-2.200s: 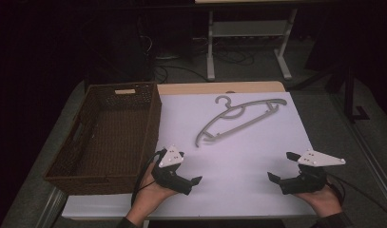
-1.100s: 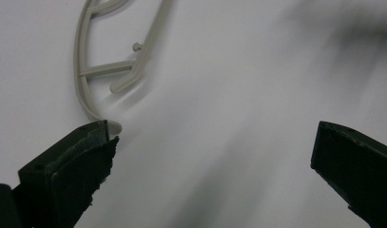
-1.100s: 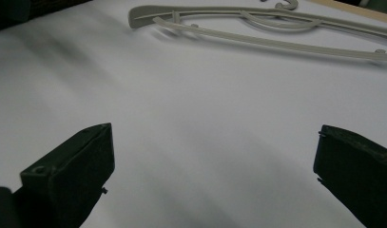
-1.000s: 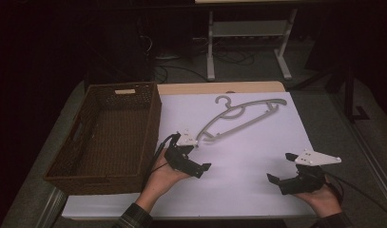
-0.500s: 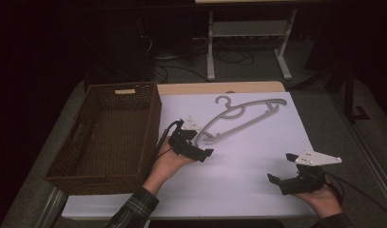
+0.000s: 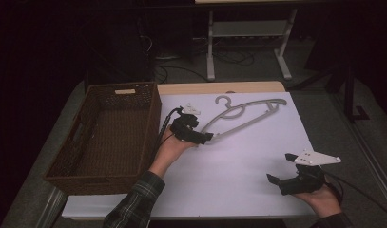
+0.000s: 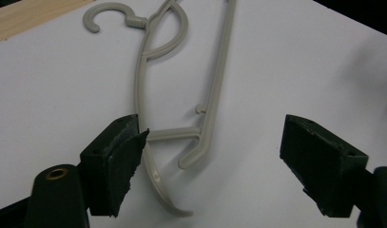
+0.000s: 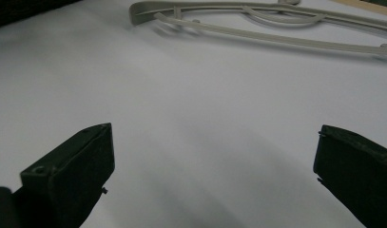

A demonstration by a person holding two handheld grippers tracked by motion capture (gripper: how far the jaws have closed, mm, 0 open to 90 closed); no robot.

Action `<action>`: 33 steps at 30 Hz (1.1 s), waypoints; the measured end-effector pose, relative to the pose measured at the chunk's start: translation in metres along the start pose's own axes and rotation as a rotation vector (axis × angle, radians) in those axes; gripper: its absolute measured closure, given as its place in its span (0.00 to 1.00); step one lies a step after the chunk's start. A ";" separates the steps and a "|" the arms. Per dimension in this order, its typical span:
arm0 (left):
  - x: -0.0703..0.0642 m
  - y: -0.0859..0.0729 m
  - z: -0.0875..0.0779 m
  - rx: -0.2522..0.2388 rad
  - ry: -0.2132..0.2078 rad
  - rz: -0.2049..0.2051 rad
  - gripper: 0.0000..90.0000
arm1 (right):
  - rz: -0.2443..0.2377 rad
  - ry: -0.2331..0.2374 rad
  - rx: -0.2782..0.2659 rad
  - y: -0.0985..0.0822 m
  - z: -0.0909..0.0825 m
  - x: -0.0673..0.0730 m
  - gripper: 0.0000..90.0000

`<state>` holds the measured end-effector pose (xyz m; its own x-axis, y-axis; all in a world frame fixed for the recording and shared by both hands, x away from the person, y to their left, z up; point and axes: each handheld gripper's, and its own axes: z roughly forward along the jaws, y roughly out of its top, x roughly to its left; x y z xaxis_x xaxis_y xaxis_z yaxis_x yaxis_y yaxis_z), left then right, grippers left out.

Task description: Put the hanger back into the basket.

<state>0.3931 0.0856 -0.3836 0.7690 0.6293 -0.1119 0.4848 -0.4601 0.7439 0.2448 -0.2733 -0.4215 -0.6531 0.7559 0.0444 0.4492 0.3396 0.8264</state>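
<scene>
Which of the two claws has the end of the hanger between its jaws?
The left claw, by the basket; the hanger end lies between its closing jaws. The right claw sits apart over bare table.

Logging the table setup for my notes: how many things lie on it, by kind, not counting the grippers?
Grey plastic clothes hanger: 1
Brown woven wicker basket: 1
White sheet covering the table: 1
Total: 3

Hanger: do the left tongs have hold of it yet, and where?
Not yet. The left tongs straddle the hanger's lower end, jaws just closing but not pressing on it. The right tongs are open.
</scene>
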 end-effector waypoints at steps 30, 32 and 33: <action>0.060 0.023 0.061 0.034 0.019 -0.045 0.55 | 0.001 0.016 0.001 0.000 0.002 0.002 0.00; 0.064 0.024 0.065 0.037 0.020 -0.056 0.58 | 0.002 0.017 0.002 -0.001 0.002 0.002 0.00; 0.066 0.024 0.068 0.043 0.021 -0.058 0.59 | 0.003 0.016 0.002 -0.001 0.002 0.002 0.00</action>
<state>0.4838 0.0733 -0.4178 0.7307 0.6683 -0.1397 0.5457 -0.4487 0.7077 0.2445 -0.2713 -0.4230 -0.6619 0.7475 0.0557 0.4522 0.3389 0.8250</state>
